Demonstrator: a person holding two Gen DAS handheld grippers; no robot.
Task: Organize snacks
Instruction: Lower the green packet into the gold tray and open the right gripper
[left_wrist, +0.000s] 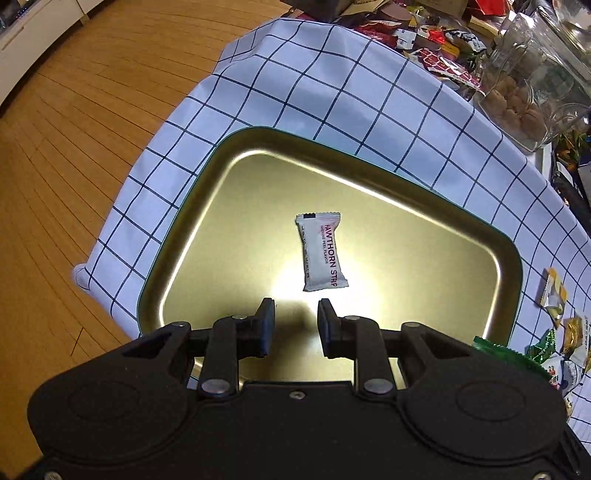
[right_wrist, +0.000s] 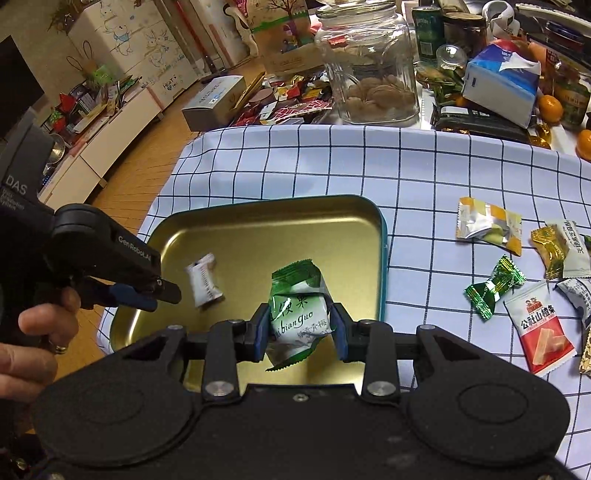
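Observation:
A gold metal tray (left_wrist: 207, 206) with a teal rim lies on a blue-checked white cloth (left_wrist: 332, 85). A white Hawthorn Strip packet (left_wrist: 322, 252) lies flat in the tray's middle. My left gripper (left_wrist: 295, 314) is open and empty, hovering just short of that packet; it also shows in the right wrist view (right_wrist: 155, 293). My right gripper (right_wrist: 300, 325) is shut on a green and white snack packet (right_wrist: 299, 314), held above the tray's (right_wrist: 295, 210) near right part. The white packet (right_wrist: 204, 279) shows there too.
Several loose wrapped snacks lie on the cloth right of the tray: a yellow packet (right_wrist: 489, 225), a green candy (right_wrist: 493, 286), a red and white packet (right_wrist: 539, 326). A glass jar of nuts (right_wrist: 369, 74) and heaped clutter stand at the back. Wood floor lies left.

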